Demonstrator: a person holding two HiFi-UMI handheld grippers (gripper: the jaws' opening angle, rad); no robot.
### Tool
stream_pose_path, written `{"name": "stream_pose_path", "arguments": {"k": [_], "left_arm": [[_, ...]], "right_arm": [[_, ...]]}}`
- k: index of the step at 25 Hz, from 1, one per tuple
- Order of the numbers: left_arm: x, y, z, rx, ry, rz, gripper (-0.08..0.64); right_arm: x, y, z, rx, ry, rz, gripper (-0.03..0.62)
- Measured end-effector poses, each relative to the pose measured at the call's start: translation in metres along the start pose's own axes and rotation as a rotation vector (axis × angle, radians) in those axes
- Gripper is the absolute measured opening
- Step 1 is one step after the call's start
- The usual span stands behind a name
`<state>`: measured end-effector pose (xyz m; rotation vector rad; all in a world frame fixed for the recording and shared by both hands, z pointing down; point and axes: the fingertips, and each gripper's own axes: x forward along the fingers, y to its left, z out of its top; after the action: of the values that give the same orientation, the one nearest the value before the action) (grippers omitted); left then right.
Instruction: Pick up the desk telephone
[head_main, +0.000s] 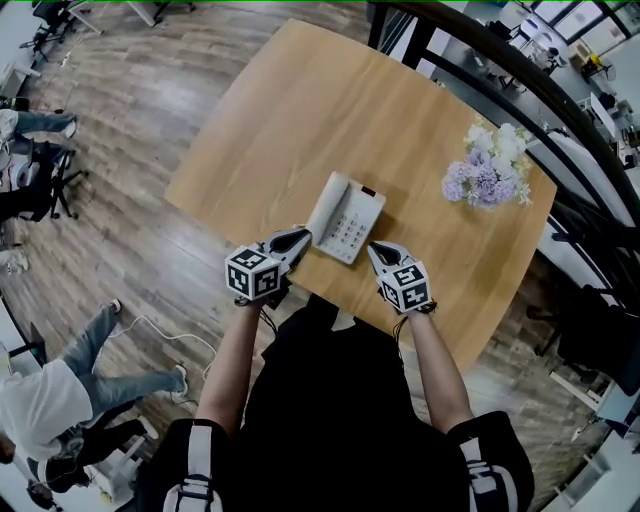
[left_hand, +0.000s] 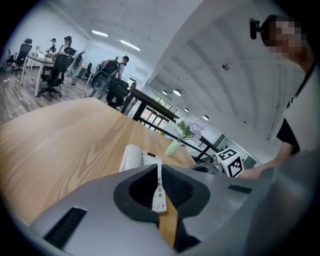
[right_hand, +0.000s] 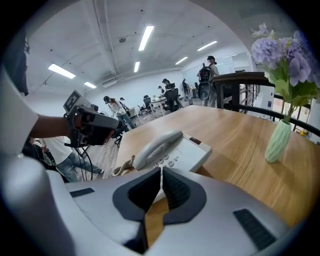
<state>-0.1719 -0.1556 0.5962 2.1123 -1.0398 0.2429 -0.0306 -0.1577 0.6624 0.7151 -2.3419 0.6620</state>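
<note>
A white desk telephone (head_main: 346, 217) lies on the wooden table (head_main: 300, 110) near its front edge, handset on the left side. My left gripper (head_main: 297, 240) sits just off the phone's near left corner, jaws shut with nothing between them. My right gripper (head_main: 377, 252) is shut and empty too, close to the phone's near right corner. In the left gripper view, the telephone (left_hand: 134, 158) shows just beyond the closed left gripper (left_hand: 159, 165). Past the closed right gripper (right_hand: 161, 171), the right gripper view shows the telephone (right_hand: 172, 151) with its coiled cord (right_hand: 122, 167).
A vase of purple flowers (head_main: 487, 168) stands at the table's right side, and this vase (right_hand: 278, 139) is to the right of the phone. A black railing (head_main: 520, 90) runs behind the table. People and office chairs (head_main: 40, 180) are on the wood floor to the left.
</note>
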Motion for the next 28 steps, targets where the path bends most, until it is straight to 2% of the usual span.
{"name": "stream_pose_path", "arguments": {"k": [3,7,8,9,10,12,17,20,22,25,28], "left_arm": [[0.005,0.015,0.001,-0.016,0.010,-0.032,0.023],[0.020,0.030,-0.004,-0.026,0.064,-0.082,0.025],[0.025,0.031,-0.007,-0.034,0.081,-0.105,0.043],[0.030,0.032,-0.010,-0.040,0.102,-0.127,0.109],[0.034,0.033,-0.013,-0.041,0.122,-0.143,0.140],[0.040,0.037,-0.017,-0.025,0.151,-0.156,0.158],[0.051,0.051,-0.019,0.007,0.177,-0.158,0.181],[0.057,0.056,-0.025,0.010,0.205,-0.173,0.196],[0.062,0.060,-0.029,0.007,0.220,-0.183,0.208],[0.067,0.066,-0.035,-0.013,0.235,-0.195,0.246],[0.073,0.072,-0.043,-0.027,0.272,-0.209,0.284]], "right_arm": [[0.009,0.003,0.000,0.026,-0.009,-0.003,0.026],[0.020,0.002,-0.006,-0.002,0.018,-0.029,0.028],[0.022,0.001,-0.009,-0.004,0.025,-0.039,0.028],[0.023,-0.001,-0.011,0.003,0.029,-0.049,0.028],[0.024,-0.002,-0.013,0.017,0.031,-0.057,0.028],[0.026,-0.005,-0.016,0.056,0.027,-0.073,0.028],[0.031,-0.012,-0.019,0.170,0.003,-0.091,0.029],[0.034,-0.015,-0.023,0.205,0.001,-0.095,0.031],[0.038,-0.017,-0.024,0.219,0.000,-0.091,0.050],[0.045,-0.015,-0.028,0.243,0.013,-0.071,0.149],[0.051,-0.017,-0.032,0.272,0.021,-0.065,0.173]]}}
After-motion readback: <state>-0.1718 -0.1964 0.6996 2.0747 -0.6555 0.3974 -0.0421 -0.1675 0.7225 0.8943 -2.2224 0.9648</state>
